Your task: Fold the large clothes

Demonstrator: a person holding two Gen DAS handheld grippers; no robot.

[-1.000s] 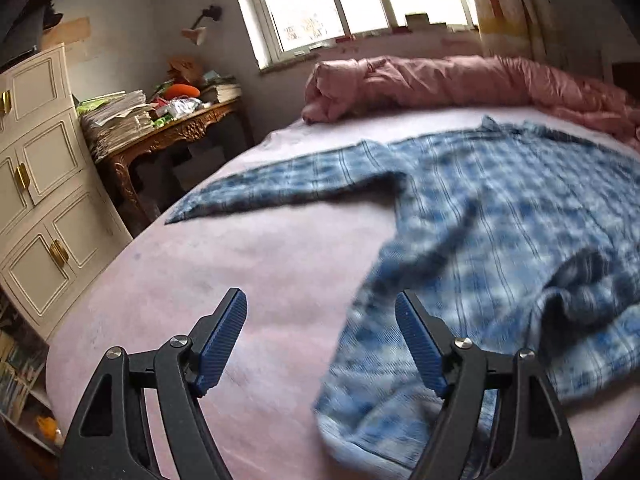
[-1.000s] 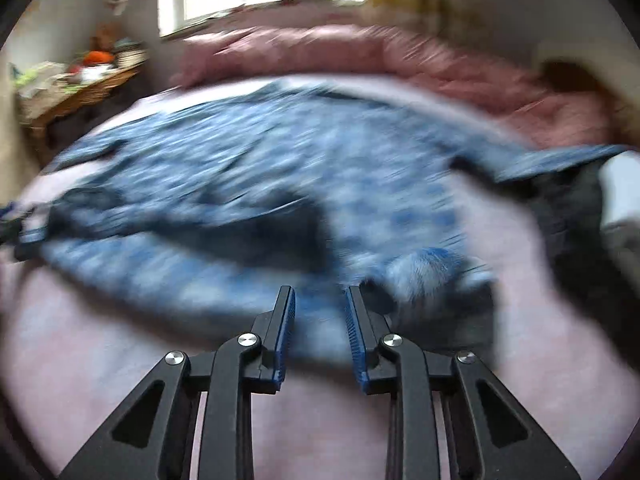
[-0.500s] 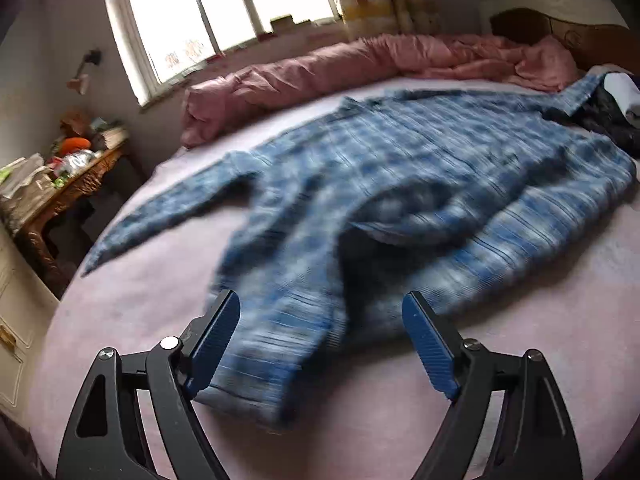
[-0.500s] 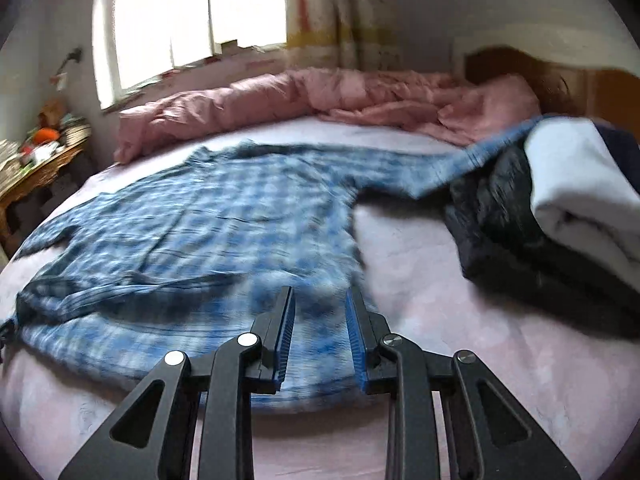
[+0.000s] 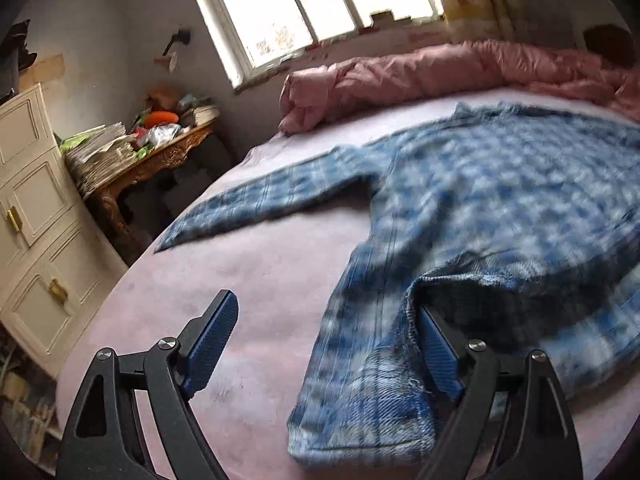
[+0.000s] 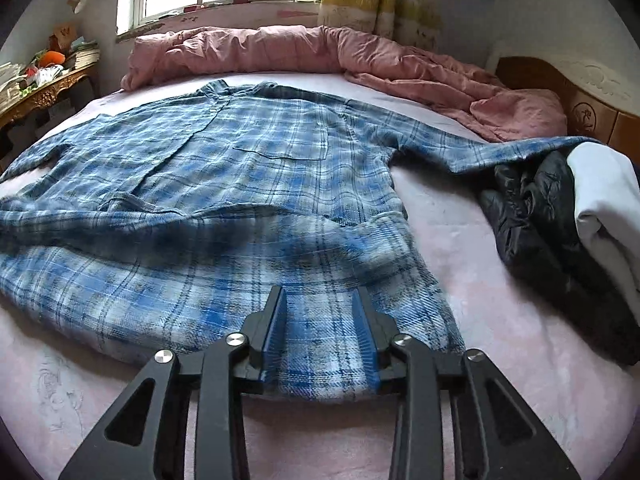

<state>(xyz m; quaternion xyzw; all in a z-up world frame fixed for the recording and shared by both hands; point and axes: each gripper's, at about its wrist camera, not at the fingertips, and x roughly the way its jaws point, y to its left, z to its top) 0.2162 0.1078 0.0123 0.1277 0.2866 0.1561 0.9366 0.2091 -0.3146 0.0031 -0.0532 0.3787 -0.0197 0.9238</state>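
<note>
You see a soft woven plaid shirt (image 6: 224,184) on a matt pink sheet (image 6: 460,232), a crinkled pink quilt (image 6: 280,50), and a carved, gilded wooden table (image 5: 160,160).

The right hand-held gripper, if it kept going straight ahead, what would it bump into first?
Probably the blue plaid shirt: its hem already lies between the opening jaws of the right hand-held gripper, on the pink bed sheet.

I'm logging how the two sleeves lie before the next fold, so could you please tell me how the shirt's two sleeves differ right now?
1. The left sleeve lies flat on the pink sheet; the right sleeve has its end draped up over the dark jacket.
2. The left sleeve points toward the cluttered side table; the right sleeve points toward the headboard.

Both are spread straight out from the blue plaid shirt, unfolded.
</note>
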